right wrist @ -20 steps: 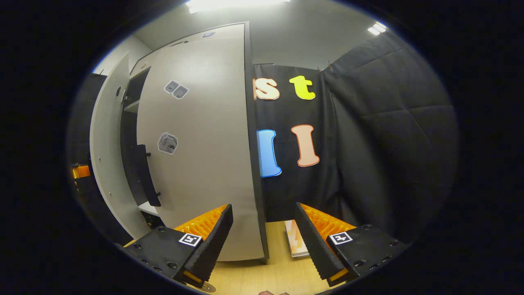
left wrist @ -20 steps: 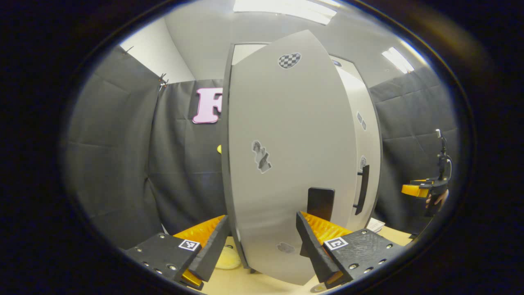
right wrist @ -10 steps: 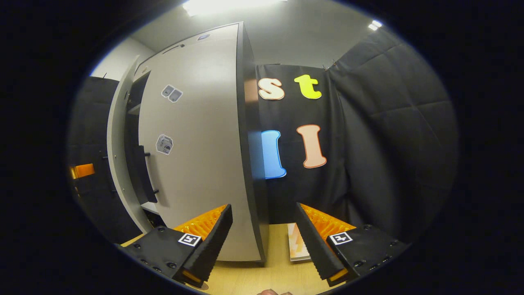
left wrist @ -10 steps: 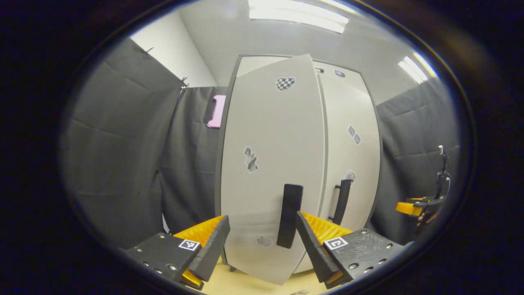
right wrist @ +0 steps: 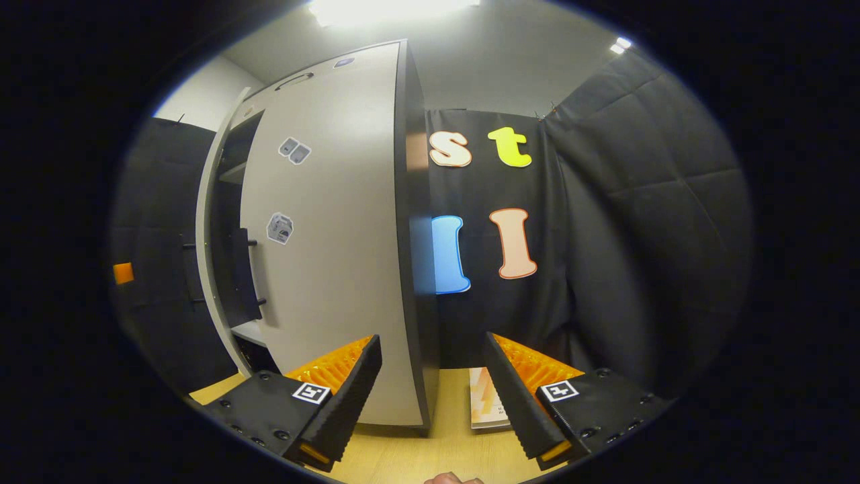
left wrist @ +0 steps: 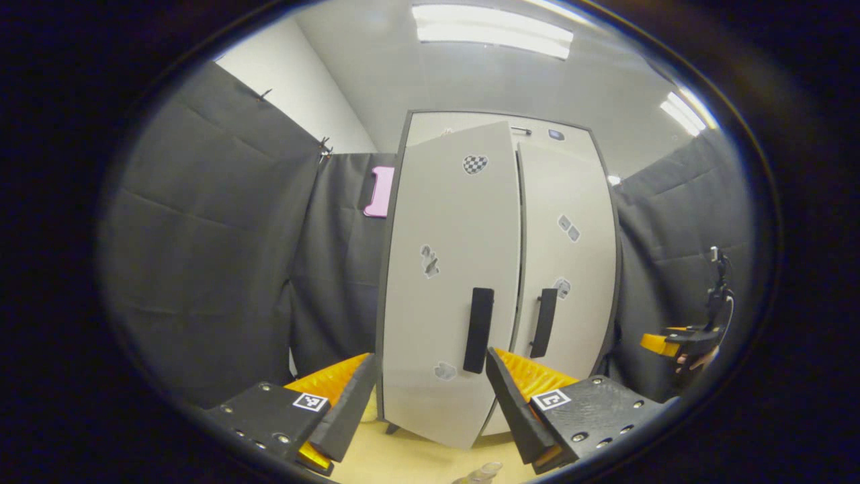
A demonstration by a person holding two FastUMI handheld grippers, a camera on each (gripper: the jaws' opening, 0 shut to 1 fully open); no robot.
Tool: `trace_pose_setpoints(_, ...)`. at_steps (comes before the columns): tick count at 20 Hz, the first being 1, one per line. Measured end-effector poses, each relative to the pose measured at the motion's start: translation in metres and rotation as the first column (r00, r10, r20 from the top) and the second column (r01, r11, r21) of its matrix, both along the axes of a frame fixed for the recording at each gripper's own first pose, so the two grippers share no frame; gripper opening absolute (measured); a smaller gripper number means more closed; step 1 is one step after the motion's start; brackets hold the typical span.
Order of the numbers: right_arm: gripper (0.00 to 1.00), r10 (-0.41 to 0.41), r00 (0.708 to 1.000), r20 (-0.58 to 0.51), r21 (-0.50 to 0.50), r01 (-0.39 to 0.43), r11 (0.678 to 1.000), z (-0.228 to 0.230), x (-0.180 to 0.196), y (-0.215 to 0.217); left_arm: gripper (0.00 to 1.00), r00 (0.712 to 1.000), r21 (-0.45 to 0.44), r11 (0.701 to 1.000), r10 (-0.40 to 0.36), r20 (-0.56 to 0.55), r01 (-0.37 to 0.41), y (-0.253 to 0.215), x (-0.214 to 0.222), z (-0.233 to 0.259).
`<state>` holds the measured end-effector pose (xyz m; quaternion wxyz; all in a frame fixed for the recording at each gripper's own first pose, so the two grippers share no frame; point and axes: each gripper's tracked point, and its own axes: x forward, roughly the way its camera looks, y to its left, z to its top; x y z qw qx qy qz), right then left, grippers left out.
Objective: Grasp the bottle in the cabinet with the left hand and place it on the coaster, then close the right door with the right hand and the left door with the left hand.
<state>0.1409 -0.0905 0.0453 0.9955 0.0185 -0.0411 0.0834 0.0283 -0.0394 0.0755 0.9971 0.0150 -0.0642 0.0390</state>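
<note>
The grey cabinet's left door point(left wrist: 447, 269) stands slightly ajar, its lower edge out from the frame. The right door point(left wrist: 570, 255) is flush and shut. Each door carries a black handle: the left handle point(left wrist: 478, 329) and the right handle point(left wrist: 543, 323). My left gripper point(left wrist: 430, 410) is open, a short way in front of the left door and touching nothing. A clear bottle top point(left wrist: 478, 472) peeks in at the bottom edge. My right gripper point(right wrist: 433, 396) is open beside the cabinet's right side panel point(right wrist: 411, 235). From there the left door point(right wrist: 208, 228) shows a dark gap.
The wooden table point(right wrist: 403, 457) carries a printed card point(right wrist: 485, 403) by the cabinet's right foot. A pale yellow round thing point(left wrist: 368, 410) lies behind my left finger. The right gripper point(left wrist: 678, 341) and its hand are at the far right. Black cloth walls surround the cabinet.
The left door has swung from wide open to nearly shut. My left gripper has drawn back from it, so both doors now show in full. The right gripper has barely moved.
</note>
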Motion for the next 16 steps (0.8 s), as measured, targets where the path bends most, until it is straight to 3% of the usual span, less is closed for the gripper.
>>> trace_pose_setpoints(9, 0.98, -0.064, 0.998, -0.008, 0.005, 0.064, 0.998, -0.009, -0.021, 0.026, 0.94, 1.000, -0.043, 0.999, -0.027, 0.003, 0.027, 0.051, -0.011, 0.001)
trace_pose_setpoints(16, 0.98, -0.079, 0.996, -0.047, 0.000, 0.080, 0.997, -0.009, -0.021, 0.054, 0.94, 0.999, -0.022, 0.999, -0.038, -0.019, 0.037, 0.088, -0.016, 0.004)
